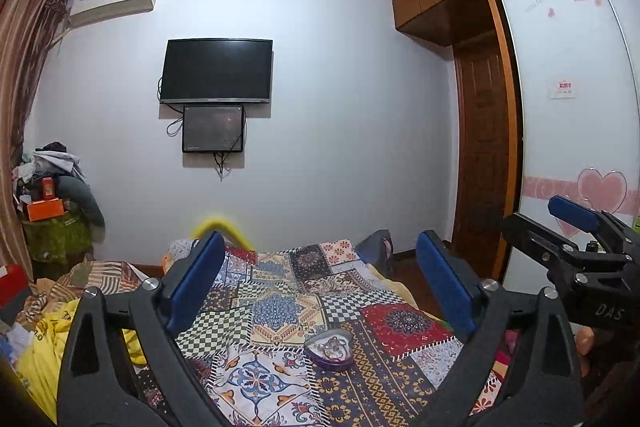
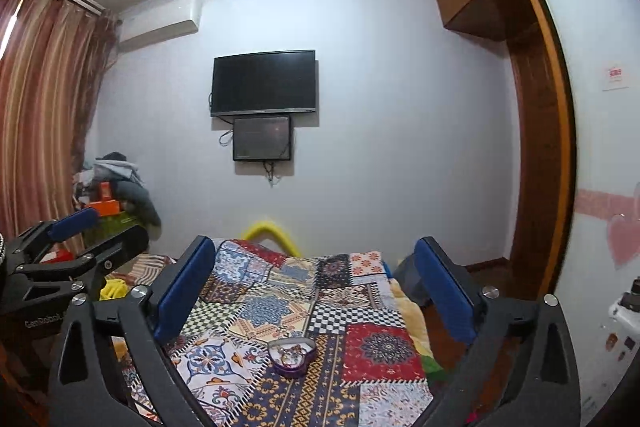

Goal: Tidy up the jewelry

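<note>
A purple heart-shaped box [image 1: 330, 349] with jewelry in it lies open on the patchwork bedspread [image 1: 280, 307]; it also shows in the right wrist view [image 2: 292, 354]. My left gripper [image 1: 324, 267] is open and empty, held above the bed behind the box. My right gripper [image 2: 316, 267] is open and empty at a similar height. Each gripper shows at the edge of the other's view: the right gripper [image 1: 568, 227] and the left gripper [image 2: 100, 227].
A wall-mounted TV [image 1: 217, 71] and a small screen [image 1: 213, 129] hang on the far wall. A pile of clothes and boxes [image 1: 52, 195] stands at the left. A wardrobe with a sliding door [image 1: 568, 99] is at the right.
</note>
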A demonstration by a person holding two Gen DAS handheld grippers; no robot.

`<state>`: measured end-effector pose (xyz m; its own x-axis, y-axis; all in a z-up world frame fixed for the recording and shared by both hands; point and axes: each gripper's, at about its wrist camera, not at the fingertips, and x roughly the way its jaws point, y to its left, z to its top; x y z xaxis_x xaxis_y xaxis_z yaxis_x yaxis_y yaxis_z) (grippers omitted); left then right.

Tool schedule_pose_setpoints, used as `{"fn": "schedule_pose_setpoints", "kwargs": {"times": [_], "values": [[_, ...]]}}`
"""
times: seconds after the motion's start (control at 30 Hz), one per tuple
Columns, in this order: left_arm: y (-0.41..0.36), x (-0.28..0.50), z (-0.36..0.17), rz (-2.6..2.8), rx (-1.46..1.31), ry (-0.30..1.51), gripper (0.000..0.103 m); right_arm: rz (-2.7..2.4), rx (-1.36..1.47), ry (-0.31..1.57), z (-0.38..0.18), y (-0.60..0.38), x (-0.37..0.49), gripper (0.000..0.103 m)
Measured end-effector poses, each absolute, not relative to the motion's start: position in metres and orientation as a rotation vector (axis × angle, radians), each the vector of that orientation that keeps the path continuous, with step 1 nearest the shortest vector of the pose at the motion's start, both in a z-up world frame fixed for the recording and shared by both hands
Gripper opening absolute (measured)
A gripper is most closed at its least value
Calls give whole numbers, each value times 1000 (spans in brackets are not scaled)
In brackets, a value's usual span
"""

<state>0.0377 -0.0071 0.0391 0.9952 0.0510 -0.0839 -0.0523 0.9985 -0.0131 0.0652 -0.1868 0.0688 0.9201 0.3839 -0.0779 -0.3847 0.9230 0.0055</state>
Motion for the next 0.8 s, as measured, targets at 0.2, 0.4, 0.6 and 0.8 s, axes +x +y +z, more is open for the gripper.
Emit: {"fn": "schedule_pose_setpoints", "kwargs": {"times": [0.2, 0.4, 0.6, 0.8], "values": [[-7, 29, 38, 45, -33, 95, 97, 392, -2, 92, 72, -194, 62, 100], [-9, 27, 37, 47, -40, 102, 98, 394, -8, 96, 68, -198, 57, 100], [-9, 31, 34, 46, -44, 115, 98, 396, -3, 108, 65, -200, 57, 100], [-8, 34, 30, 48, -50, 127, 99, 395, 1, 125, 63, -202, 59, 100]]}}
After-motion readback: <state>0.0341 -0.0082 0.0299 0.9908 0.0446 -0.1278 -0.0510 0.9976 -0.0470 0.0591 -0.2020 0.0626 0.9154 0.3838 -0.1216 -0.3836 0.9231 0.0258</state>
